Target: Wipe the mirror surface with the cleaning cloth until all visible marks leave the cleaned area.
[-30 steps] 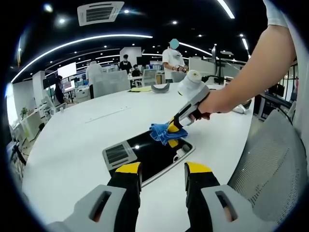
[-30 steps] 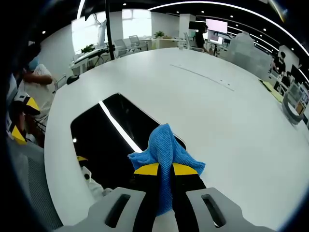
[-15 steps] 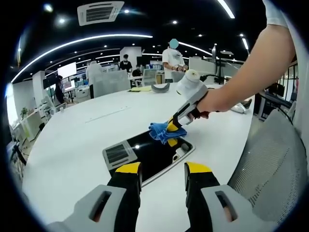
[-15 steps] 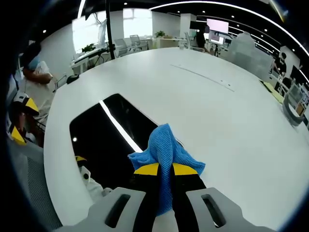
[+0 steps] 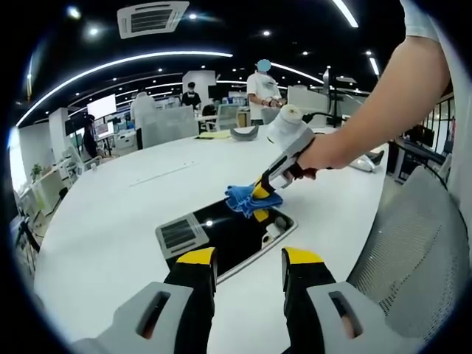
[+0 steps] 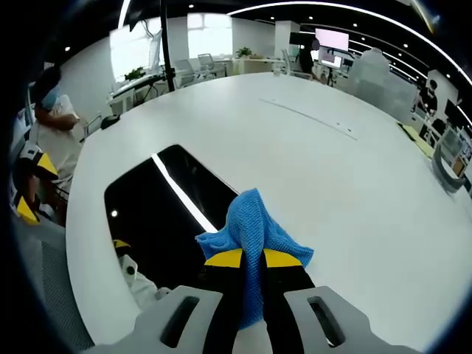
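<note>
A dark rectangular mirror [image 5: 221, 236] [image 6: 158, 214] lies flat on the white round table [image 5: 110, 214] and reflects ceiling lights. My right gripper [image 6: 251, 258] [image 5: 262, 193] is shut on a blue cleaning cloth [image 6: 253, 225] [image 5: 251, 199]. It holds the cloth at the mirror's far corner, just above or on the glass. My left gripper [image 5: 248, 258] stands open near the mirror's close edge with nothing between its fingers. It also appears at the left of the right gripper view [image 6: 29, 184].
A grey mesh chair [image 5: 413, 251] stands at the table's right. Several people [image 5: 263, 88] stand beyond the table's far side. A grey curved object [image 5: 245, 133] and yellow papers [image 5: 214, 136] lie at the far edge. A groove [image 6: 306, 114] runs across the tabletop.
The right gripper with the cloth has shifted slightly farther along the mirror's far corner and risen a little. The left gripper has not moved.
</note>
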Motion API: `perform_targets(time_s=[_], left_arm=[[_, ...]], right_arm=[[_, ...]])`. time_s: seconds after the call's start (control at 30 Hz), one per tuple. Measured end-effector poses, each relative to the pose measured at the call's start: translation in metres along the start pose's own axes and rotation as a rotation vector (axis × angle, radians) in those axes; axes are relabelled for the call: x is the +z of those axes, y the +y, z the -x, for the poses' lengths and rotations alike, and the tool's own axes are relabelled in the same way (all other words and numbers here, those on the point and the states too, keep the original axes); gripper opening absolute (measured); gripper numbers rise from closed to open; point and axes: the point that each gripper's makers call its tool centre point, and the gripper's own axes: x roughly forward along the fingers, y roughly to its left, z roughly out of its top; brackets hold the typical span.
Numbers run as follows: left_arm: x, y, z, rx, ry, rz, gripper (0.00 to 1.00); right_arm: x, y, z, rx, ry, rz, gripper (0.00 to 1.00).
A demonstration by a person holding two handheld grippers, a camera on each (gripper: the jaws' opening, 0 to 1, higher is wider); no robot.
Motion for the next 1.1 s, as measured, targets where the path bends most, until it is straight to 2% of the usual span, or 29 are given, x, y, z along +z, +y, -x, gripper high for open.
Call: perform_targets(time_s=[1.1], left_arm=[[-0.0021, -0.0008, -0.0003, -0.001, 0.011, -0.004, 0.34]], right_arm=[[0.0069, -0.0095, -0.0071, -0.007, -0.012, -0.012, 0.04]])
